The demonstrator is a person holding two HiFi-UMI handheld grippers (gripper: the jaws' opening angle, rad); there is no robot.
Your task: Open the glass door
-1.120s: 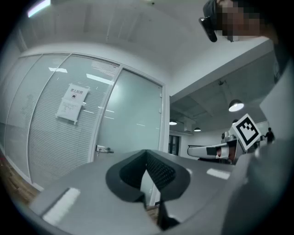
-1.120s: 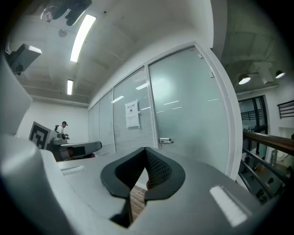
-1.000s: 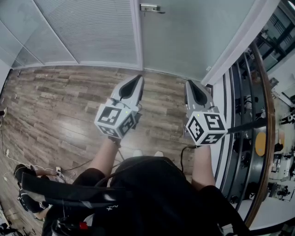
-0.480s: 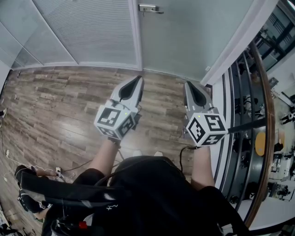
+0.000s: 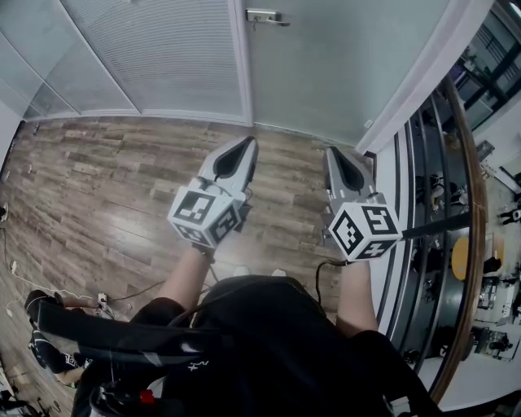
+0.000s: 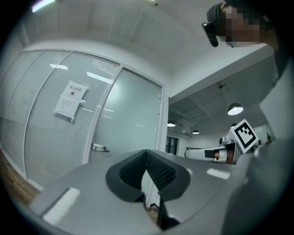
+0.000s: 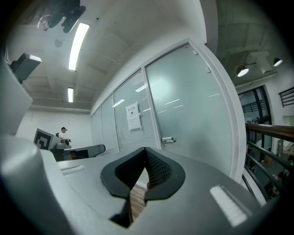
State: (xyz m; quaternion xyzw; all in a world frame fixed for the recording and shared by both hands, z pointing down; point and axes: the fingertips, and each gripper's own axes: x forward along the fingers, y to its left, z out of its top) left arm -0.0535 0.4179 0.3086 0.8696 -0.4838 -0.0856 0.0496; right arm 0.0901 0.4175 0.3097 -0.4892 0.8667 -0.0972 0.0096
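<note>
The frosted glass door (image 5: 326,57) stands shut ahead of me, its metal handle (image 5: 264,15) at the door's left edge. My left gripper (image 5: 247,140) and right gripper (image 5: 332,151) hover side by side over the wood floor, both aimed at the door and well short of it. Each one is shut with nothing between its jaws. In the left gripper view the handle (image 6: 98,148) shows left of the closed tips (image 6: 147,153). In the right gripper view the handle (image 7: 168,139) sits just above and right of the closed tips (image 7: 146,151).
A glass wall with blinds (image 5: 155,57) runs left of the door and carries a paper notice (image 6: 70,100). A railing with a wooden rail (image 5: 464,204) borders the right side. Cables (image 5: 98,301) lie on the wood floor (image 5: 106,187) at lower left.
</note>
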